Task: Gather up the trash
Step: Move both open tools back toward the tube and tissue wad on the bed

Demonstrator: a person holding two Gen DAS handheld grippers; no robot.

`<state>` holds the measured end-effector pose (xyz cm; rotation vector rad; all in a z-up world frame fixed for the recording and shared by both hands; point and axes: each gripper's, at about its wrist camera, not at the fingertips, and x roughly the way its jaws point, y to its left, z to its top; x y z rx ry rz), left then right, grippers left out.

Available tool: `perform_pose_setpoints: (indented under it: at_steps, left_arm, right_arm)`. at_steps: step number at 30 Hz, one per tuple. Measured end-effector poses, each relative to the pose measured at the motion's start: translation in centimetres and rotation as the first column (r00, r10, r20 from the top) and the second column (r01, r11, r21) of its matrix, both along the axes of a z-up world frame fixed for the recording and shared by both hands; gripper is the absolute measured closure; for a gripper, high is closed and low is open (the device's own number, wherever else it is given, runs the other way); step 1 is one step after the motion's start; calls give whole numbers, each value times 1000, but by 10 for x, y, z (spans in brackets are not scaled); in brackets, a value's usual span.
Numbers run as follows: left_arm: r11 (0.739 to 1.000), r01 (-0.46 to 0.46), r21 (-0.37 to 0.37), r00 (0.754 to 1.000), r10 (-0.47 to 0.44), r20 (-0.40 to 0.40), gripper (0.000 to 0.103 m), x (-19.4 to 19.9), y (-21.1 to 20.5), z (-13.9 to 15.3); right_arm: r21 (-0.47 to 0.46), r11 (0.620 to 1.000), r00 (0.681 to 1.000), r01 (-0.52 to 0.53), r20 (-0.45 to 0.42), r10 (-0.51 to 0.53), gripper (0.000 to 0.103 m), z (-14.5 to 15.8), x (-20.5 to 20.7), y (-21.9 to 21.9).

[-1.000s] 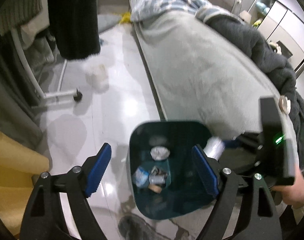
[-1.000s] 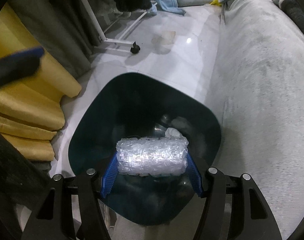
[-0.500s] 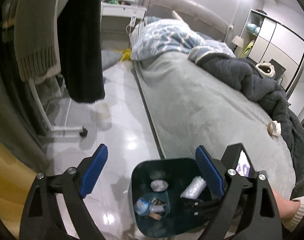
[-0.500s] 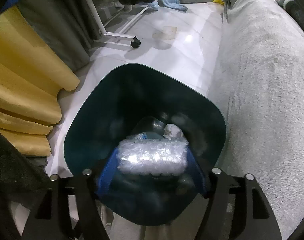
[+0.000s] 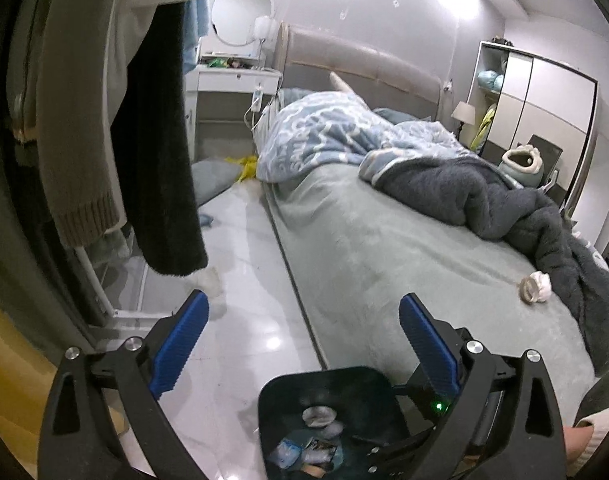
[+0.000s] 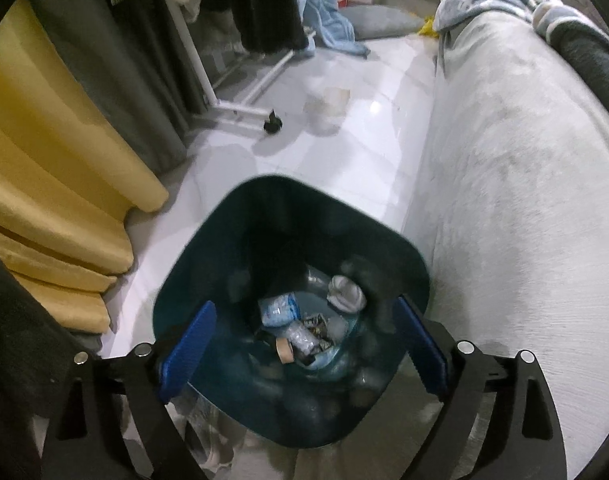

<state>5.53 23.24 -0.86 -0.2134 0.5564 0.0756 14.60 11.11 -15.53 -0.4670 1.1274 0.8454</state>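
Note:
A dark teal trash bin [image 6: 224, 240] stands on the white floor beside the bed; it also shows low in the left wrist view [image 5: 288, 388]. Several bits of trash [image 6: 300, 328] lie at its bottom, among them a crumpled white tissue [image 6: 346, 292] and a small tape roll [image 6: 284, 350]. My right gripper [image 6: 304, 354] is open and empty right above the bin's mouth. My left gripper [image 5: 304, 344] is open and empty, raised above the floor and bin. A tape roll [image 5: 529, 290] and a white wad [image 5: 542, 282] lie on the bed near the dark blanket.
The grey bed [image 5: 384, 248] fills the right side, with a blue duvet [image 5: 328, 136] and a dark blanket [image 5: 504, 208]. A clothes rack with hanging garments [image 5: 156, 160] stands left, its wheeled base [image 6: 272, 124] on the floor. Yellow curtains [image 6: 44, 184] hang left. A pale plastic item [image 6: 328, 108] lies on the floor.
My right gripper opened and the bubble-wrap roll it held dropped into the bin. My left gripper lifted and tilted up toward the bed and room.

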Motion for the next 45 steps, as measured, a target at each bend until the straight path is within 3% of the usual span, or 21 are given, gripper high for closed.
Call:
perform_pose_setpoints:
  at_steps: [5, 23, 34, 45]
  left_arm:
    - [1000, 24, 19, 999, -24, 34, 4, 4, -22, 16]
    - [991, 129, 40, 990, -131, 57, 3, 28, -106, 40]
    - [982, 186, 40, 981, -188, 44, 3, 46, -148, 40]
    - [961, 276, -8, 961, -276, 18, 3, 66, -192, 33]
  right_arm:
    - [65, 998, 999, 23, 44, -26, 3, 26, 3, -16]
    - [224, 963, 966, 148, 174, -189, 3, 90, 25, -127]
    - [259, 948, 936, 184, 248, -249, 3, 116, 32, -200]
    - [276, 925, 916, 262, 230, -328, 3, 127, 50, -269]
